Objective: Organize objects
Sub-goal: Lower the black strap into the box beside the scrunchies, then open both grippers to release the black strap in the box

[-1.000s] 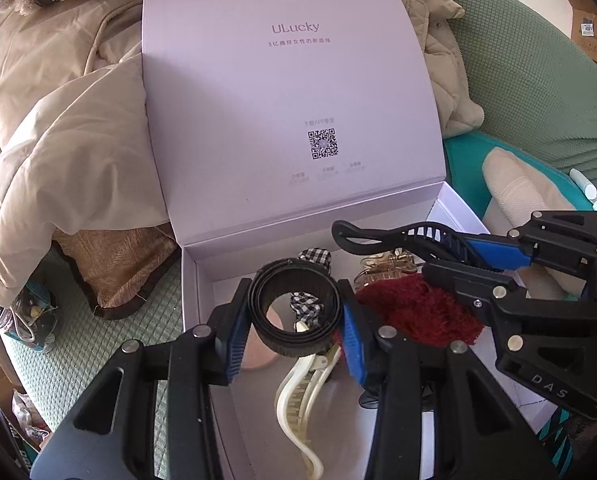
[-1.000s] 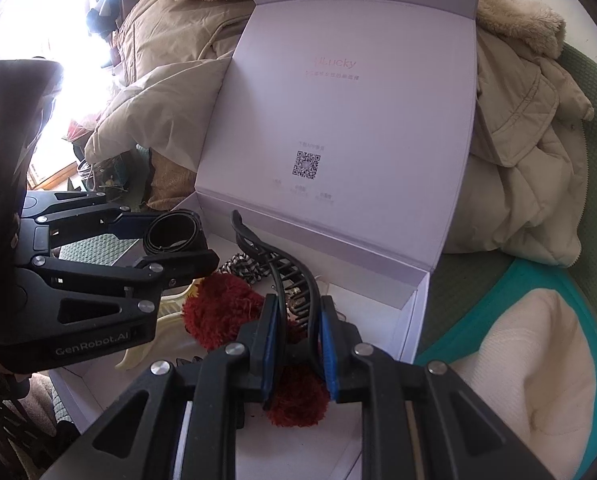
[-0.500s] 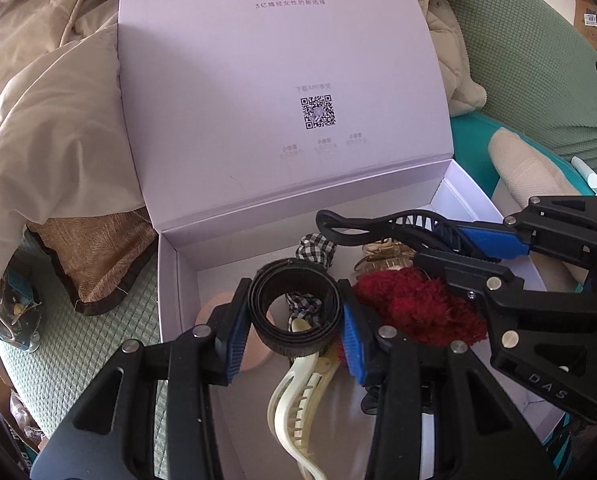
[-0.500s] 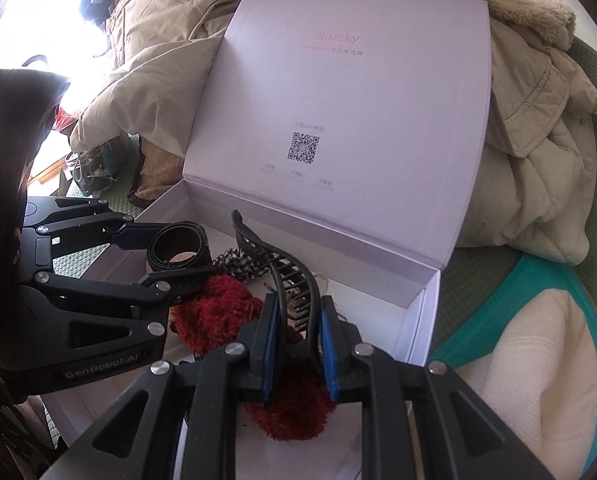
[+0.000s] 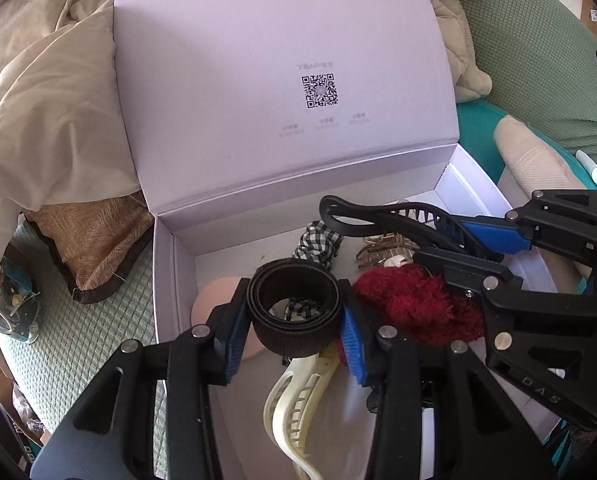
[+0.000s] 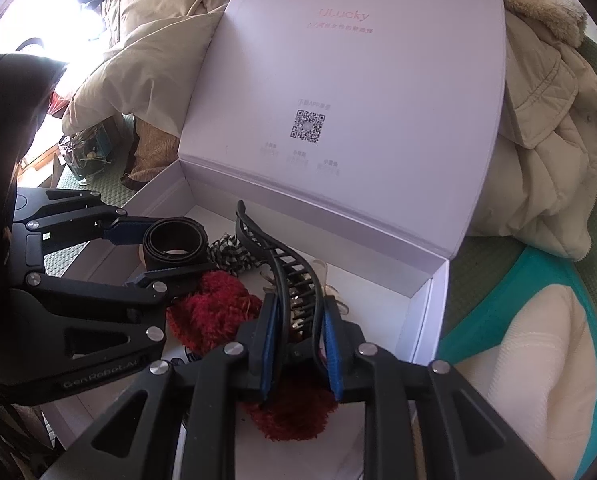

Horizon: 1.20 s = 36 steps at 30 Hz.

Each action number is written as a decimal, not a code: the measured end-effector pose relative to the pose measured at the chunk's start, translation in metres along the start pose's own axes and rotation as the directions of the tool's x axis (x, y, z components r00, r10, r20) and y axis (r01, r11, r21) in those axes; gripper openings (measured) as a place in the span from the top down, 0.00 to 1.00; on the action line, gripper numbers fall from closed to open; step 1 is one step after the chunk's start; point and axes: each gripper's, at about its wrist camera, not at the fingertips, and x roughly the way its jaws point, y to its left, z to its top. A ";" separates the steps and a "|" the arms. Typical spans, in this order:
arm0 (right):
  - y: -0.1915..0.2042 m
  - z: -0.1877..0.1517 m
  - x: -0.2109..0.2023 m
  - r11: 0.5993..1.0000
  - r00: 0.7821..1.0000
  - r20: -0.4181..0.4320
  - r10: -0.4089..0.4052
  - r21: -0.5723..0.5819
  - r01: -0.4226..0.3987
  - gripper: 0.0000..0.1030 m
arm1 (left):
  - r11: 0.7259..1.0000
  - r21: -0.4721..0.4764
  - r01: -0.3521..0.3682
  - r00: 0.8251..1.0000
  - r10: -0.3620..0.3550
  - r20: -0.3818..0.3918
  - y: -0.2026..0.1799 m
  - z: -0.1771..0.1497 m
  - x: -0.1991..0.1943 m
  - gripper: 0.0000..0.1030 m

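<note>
Box (image 5: 166, 280) rests on green quilted cushion (image 5: 78, 340); beige coats (image 6: 538, 140) behind.

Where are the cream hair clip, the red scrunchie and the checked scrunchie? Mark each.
cream hair clip (image 5: 298, 392), left wrist view, its toothed middle
red scrunchie (image 5: 414, 304), left wrist view, fluffy centre
checked scrunchie (image 5: 318, 242), left wrist view, upper fold

Your left gripper (image 5: 294, 320) and the rolled black band (image 5: 294, 308) it clamps cover most of the pink round pad (image 5: 214, 300) near the box's (image 5: 166, 280) left wall, and much of the checked scrunchie (image 5: 318, 240) behind. The cream hair claw (image 5: 298, 392) runs out past the bottom edge of the left view. Your right gripper (image 6: 298, 340) and the black hair claw (image 6: 282, 264) hide most of the gold clip (image 5: 382, 252) and part of the red fluffy scrunchie (image 6: 210, 312). The lid's (image 6: 358, 80) small grey print is unreadable.
</note>
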 end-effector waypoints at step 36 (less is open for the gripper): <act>0.001 0.000 -0.044 0.998 0.997 0.036 -0.062 0.028 0.061 0.52 | 0.992 -0.086 -0.090 0.994 0.095 0.057 0.019 0.006 -0.056 0.39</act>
